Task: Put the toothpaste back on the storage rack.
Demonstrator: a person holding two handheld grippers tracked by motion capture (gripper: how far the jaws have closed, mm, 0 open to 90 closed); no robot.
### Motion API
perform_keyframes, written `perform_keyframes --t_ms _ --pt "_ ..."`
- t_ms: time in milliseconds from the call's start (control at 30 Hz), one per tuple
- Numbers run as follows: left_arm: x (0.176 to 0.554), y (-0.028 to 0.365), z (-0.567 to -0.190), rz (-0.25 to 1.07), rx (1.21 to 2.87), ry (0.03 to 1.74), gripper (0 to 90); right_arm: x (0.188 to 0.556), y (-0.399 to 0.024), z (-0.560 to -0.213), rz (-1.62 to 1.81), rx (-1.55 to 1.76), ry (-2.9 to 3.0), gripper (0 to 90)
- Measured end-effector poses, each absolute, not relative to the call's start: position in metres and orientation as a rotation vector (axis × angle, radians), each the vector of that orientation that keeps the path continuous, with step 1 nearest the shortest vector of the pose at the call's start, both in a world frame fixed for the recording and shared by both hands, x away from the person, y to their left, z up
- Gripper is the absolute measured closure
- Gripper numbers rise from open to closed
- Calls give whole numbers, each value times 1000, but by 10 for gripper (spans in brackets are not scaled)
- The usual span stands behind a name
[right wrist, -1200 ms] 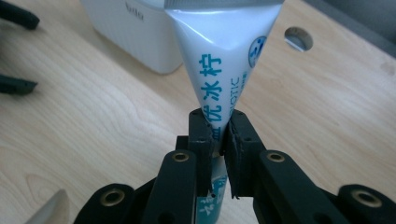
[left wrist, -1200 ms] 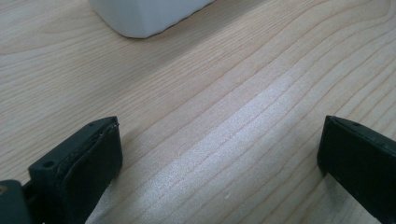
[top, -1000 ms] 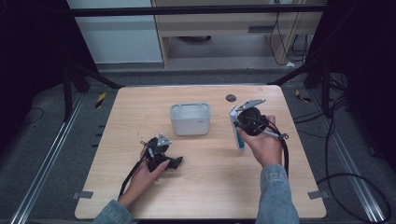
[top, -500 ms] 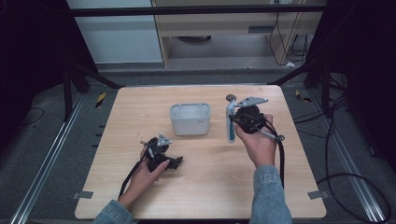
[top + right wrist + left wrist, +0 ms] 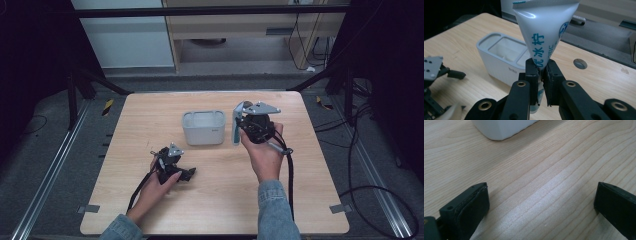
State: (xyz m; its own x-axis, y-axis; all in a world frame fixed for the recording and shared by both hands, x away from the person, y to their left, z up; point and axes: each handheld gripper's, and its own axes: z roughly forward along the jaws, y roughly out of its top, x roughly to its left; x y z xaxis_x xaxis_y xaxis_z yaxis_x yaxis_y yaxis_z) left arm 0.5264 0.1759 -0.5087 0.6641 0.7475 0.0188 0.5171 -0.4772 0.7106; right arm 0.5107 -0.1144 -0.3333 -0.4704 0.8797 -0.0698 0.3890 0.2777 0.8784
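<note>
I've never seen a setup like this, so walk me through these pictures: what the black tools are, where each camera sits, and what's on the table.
A person sits at a wooden table and holds a hand tool in each hand; each tool ends in two black fingers that pinch. One picture looks down from above. The other two come from small cameras riding on the tools, looking along their fingers.

The left gripper rests low over bare wood, its fingers wide apart with nothing between them. The right gripper is shut on a white toothpaste tube with blue lettering, held upright beside a white holder with open compartments. A small round dark spot lies on the table beyond.
</note>
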Motion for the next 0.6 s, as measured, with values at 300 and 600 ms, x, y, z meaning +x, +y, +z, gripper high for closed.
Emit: perform_keyframes --t_ms 300,600 --pt "526 176 -509 429 2185 974 0 511 -106 -316 1113 1105 1939 826" --pt "526 176 -509 429 2186 974 0 512 -100 -305 1133 1082 1932 828"
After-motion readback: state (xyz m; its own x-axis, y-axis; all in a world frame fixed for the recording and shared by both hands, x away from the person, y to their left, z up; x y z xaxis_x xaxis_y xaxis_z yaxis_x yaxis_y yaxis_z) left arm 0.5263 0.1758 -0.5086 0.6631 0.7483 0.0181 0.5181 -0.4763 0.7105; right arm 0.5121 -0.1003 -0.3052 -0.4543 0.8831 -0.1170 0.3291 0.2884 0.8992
